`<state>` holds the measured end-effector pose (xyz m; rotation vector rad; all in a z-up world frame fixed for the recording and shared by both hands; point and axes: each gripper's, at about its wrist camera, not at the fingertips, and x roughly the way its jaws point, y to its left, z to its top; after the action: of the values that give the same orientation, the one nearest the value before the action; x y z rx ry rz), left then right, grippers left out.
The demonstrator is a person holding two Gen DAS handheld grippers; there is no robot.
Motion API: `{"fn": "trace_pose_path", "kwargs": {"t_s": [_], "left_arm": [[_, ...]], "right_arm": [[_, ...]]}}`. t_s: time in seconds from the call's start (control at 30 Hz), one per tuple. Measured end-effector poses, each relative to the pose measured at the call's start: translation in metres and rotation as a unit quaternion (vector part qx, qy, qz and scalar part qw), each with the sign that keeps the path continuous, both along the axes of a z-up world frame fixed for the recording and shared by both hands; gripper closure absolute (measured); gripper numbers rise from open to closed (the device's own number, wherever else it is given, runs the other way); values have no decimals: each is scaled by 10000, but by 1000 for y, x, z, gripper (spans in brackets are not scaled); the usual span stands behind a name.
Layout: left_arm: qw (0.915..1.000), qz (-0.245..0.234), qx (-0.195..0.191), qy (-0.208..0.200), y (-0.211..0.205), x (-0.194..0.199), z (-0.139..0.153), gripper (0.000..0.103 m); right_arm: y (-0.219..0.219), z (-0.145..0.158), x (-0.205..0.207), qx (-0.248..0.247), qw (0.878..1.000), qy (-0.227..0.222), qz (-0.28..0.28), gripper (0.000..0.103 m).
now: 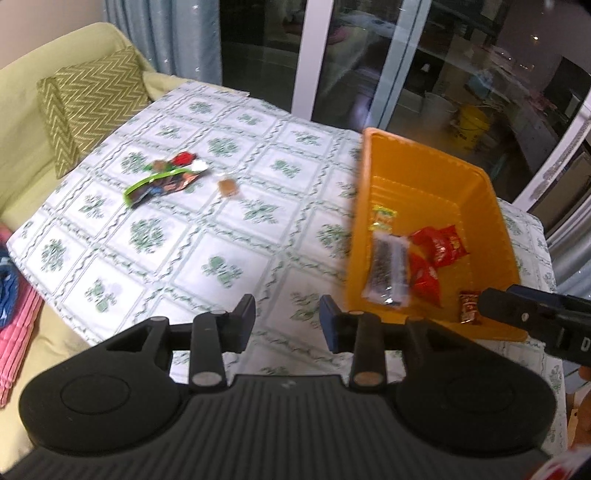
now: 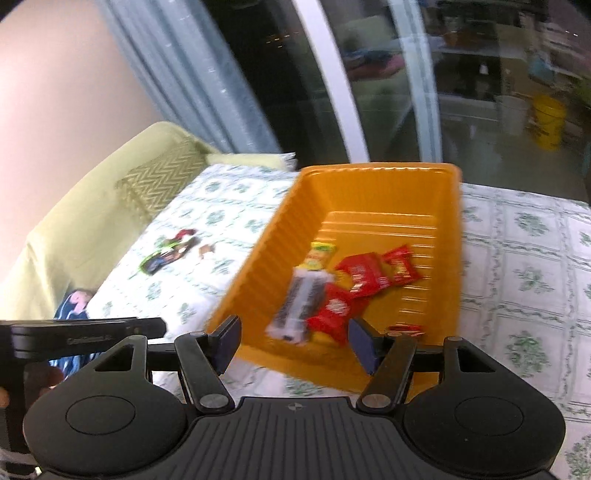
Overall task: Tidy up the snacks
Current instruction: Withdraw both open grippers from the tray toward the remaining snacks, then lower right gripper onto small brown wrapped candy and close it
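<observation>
An orange bin [image 1: 373, 177] [image 2: 280, 229] stands on the patterned tablecloth [image 1: 229, 236]. Inside it lie red snack packets [image 1: 439, 243] [image 2: 364, 275], a clear-wrapped dark bar [image 1: 388, 269] [image 2: 299, 299], a yellow packet [image 1: 384, 216] [image 2: 321, 253] and a small red-brown bar [image 1: 468, 306]. Loose on the cloth to the left are a green-edged dark wrapper [image 1: 162, 184] [image 2: 166, 254], a red sweet [image 1: 183, 158] and a small brown sweet [image 1: 228, 186]. My left gripper [image 1: 288, 321] is open over bare cloth beside the bin, nothing between its fingers. My right gripper [image 2: 291, 341] is open above the bin's near edge, empty.
A pale green sofa [image 1: 22, 110] with a zigzag cushion [image 1: 88, 103] lies left of the table. Glass sliding doors [image 1: 406, 62] and a blue curtain [image 1: 159, 33] stand behind. Pink and blue fabric [image 1: 14, 325] lies at the lower left. The right gripper's finger [image 1: 517, 314] reaches over the bin's corner.
</observation>
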<state>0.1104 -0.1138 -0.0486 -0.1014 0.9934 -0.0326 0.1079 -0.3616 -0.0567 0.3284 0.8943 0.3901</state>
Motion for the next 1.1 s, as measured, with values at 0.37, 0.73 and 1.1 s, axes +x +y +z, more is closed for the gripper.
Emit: {"fn": "trace_pose_path", "kwargs": {"t_s": [0.37, 0.73, 1.1], "left_arm": [[9993, 322, -116, 121, 70, 7, -6, 64], [9985, 521, -84, 173, 144, 36, -16, 64], [9989, 468, 6, 21, 189, 69, -23, 64]], "right_arm": [[82, 10, 15, -71, 9976, -134, 670, 39], [151, 2, 61, -189, 9976, -44, 664, 39], [203, -17, 115, -353, 9976, -70, 594, 39]]}}
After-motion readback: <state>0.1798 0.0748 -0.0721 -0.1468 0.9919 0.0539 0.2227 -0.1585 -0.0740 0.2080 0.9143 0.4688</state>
